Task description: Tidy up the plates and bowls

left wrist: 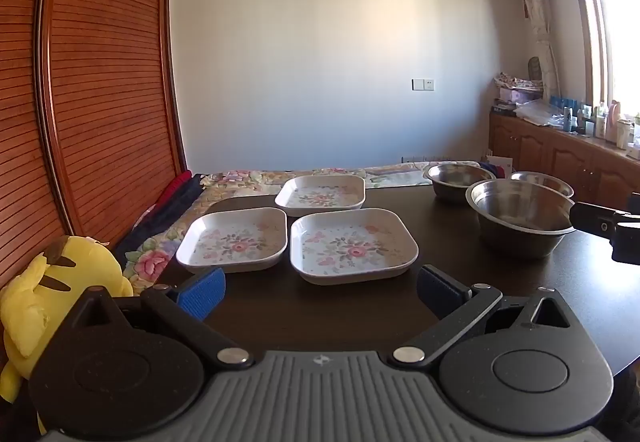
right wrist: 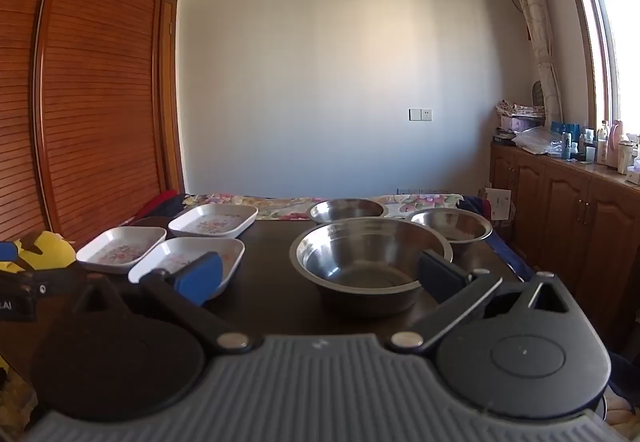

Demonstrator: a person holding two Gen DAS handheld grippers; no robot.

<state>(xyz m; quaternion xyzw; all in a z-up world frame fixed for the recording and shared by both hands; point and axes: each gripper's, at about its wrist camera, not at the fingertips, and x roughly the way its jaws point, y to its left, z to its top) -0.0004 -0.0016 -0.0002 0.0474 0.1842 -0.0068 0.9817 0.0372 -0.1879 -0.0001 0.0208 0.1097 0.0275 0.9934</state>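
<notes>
Three square white plates with flower prints lie on the dark table (left wrist: 312, 318): a near right plate (left wrist: 352, 244), a near left plate (left wrist: 234, 238) and a far plate (left wrist: 322, 191). Three steel bowls stand to the right: a large near bowl (right wrist: 370, 262), a far left bowl (right wrist: 346, 210) and a far right bowl (right wrist: 450, 228). My left gripper (left wrist: 320, 290) is open just short of the near plates, holding nothing. My right gripper (right wrist: 320, 276) is open in front of the large bowl, its right finger at the bowl's rim.
A yellow plush toy (left wrist: 60, 298) sits at the table's left edge beside a wooden slatted wardrobe (left wrist: 100, 81). A flowered bedspread (left wrist: 248, 177) lies beyond the table. Wooden cabinets (right wrist: 568, 209) with bottles line the right wall under the window.
</notes>
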